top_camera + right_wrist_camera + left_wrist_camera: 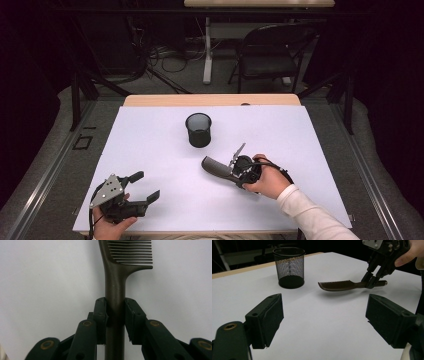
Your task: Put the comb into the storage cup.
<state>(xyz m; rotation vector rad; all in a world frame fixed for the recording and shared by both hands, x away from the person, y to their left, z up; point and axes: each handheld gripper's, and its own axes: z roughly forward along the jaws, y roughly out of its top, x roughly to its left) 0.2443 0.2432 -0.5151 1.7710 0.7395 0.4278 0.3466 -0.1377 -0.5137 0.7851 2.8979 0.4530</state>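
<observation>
A dark brown comb (212, 166) (337, 285) (115, 277) is held by its handle in my right gripper (234, 176) (370, 281) (115, 315), which is shut on it right of the table's middle. The teeth end points left and away from the hand, and a shadow lies on the sheet beneath it. A black mesh cup (198, 130) (289, 267) stands upright a little beyond the comb. My left gripper (145, 186) (324, 322) rests at the near left, open, with nothing between its jaws.
A white sheet (150, 145) covers the table, with a strip of bare wood (210, 100) at the far edge. Behind the table stand a folding chair (270, 55), a table leg and loose cables on the floor.
</observation>
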